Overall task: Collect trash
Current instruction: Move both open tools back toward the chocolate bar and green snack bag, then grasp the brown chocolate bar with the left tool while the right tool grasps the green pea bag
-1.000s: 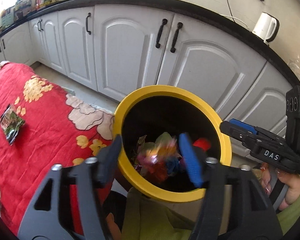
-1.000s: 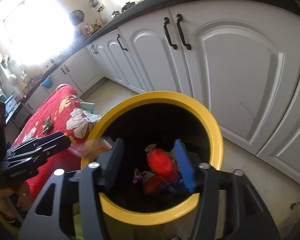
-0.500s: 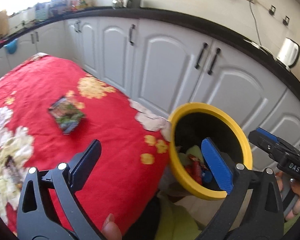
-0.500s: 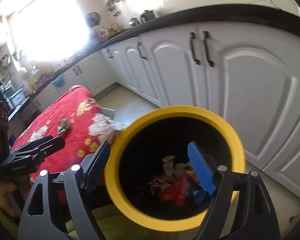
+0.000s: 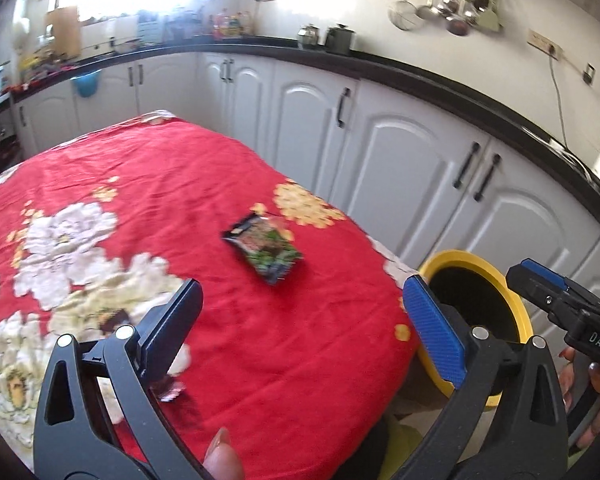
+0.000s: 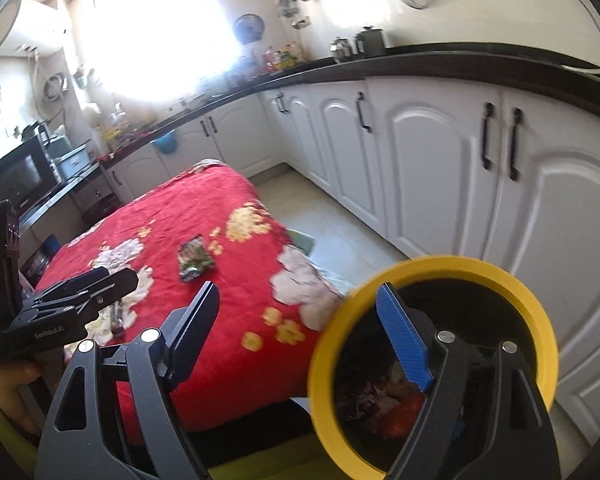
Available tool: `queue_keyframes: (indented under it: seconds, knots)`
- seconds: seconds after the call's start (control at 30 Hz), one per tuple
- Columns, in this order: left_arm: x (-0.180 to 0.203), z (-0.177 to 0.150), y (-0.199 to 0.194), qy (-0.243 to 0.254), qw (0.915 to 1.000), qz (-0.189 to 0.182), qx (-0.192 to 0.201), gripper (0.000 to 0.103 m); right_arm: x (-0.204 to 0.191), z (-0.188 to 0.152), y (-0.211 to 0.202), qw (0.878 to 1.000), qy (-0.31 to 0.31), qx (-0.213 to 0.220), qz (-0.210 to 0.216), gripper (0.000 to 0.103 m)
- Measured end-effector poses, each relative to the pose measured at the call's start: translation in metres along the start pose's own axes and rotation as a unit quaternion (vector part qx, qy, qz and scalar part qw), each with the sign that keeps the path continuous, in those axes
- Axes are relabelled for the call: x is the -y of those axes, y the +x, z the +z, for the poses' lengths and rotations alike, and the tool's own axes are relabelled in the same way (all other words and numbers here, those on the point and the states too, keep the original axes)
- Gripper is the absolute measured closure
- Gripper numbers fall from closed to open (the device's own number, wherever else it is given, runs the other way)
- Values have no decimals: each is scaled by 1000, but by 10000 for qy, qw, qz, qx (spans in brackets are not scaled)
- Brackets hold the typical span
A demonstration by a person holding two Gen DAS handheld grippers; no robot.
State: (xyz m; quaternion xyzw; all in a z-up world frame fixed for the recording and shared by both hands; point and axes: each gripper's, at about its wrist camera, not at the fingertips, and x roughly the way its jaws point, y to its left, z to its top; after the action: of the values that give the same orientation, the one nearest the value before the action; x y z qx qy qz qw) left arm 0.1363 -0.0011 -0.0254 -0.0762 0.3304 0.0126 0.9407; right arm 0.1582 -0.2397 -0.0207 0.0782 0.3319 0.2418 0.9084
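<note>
left wrist: both grippers spread, empty. wrapper lies on tabletop, well apart from bin. risk: flat foil slips from pads.

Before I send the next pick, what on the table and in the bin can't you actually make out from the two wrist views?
- Small wrapper near the red floral tablecloth's front edge: left wrist view, half hidden behind the left gripper's black finger.
- Contents of the round yellow-rimmed bin: right wrist view, dark, blurred, partly behind the right gripper's blue finger.
- Print on the dark snack packet: motion-blurred in both views.
</note>
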Motion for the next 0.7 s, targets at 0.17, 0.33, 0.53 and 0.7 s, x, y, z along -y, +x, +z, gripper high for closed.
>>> queue_keyframes:
  seconds: [0.17,0.33,0.53,0.7]
  knots:
    - [-31,-1,-4,-320,9991,274,16,11,-25,12,23,9996,-200,-90,160,25]
    - [-60,-4,-4,-652,9967,478,-18,11,-47,17,45,9986,-350,-239,314,25]
    - [-85,-10,-4,-936,9934,655,-71,11,-65,22,67,9971,-480,-395,439,25]
    - [-104,-17,-2,-1175,9898,777,-204,11,-79,24,89,9951,-587,-574,544,25]
